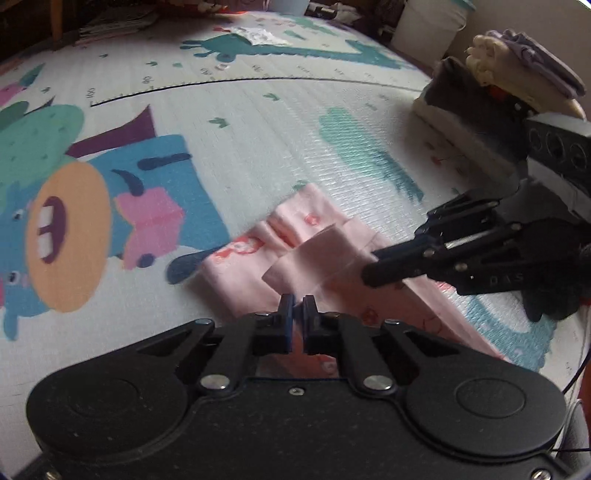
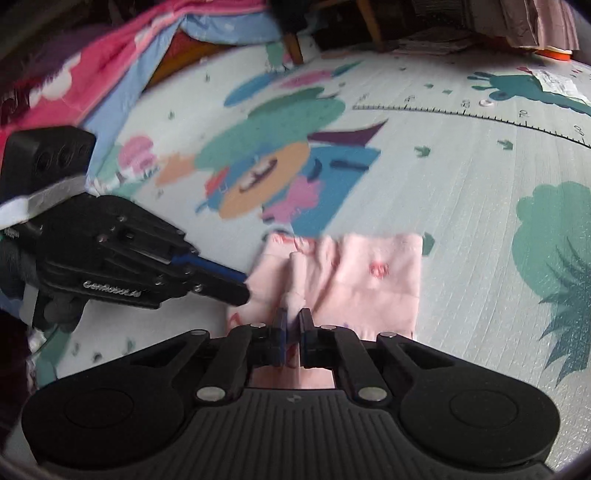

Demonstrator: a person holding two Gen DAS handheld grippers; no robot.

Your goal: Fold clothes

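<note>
A small pink garment (image 1: 240, 273) with red prints lies partly folded on the cartoon play mat (image 1: 258, 129). In the left wrist view my left gripper (image 1: 297, 310) is down at the garment's near edge, its jaws shut with pink cloth pinched between them. My right gripper (image 1: 369, 269) reaches in from the right, its tips on the cloth. The right wrist view shows the garment (image 2: 369, 280) with a raised ridge of fabric running into my right gripper (image 2: 291, 321), which is shut on it. My left gripper (image 2: 242, 290) bites the garment's left edge.
A stack of folded clothes (image 1: 480, 107) sits on the mat at the far right. A white container (image 1: 428, 26) stands behind it. Pink and blue bedding (image 2: 110, 66) hangs at the mat's far left, with wooden chair legs (image 2: 295, 51) beyond.
</note>
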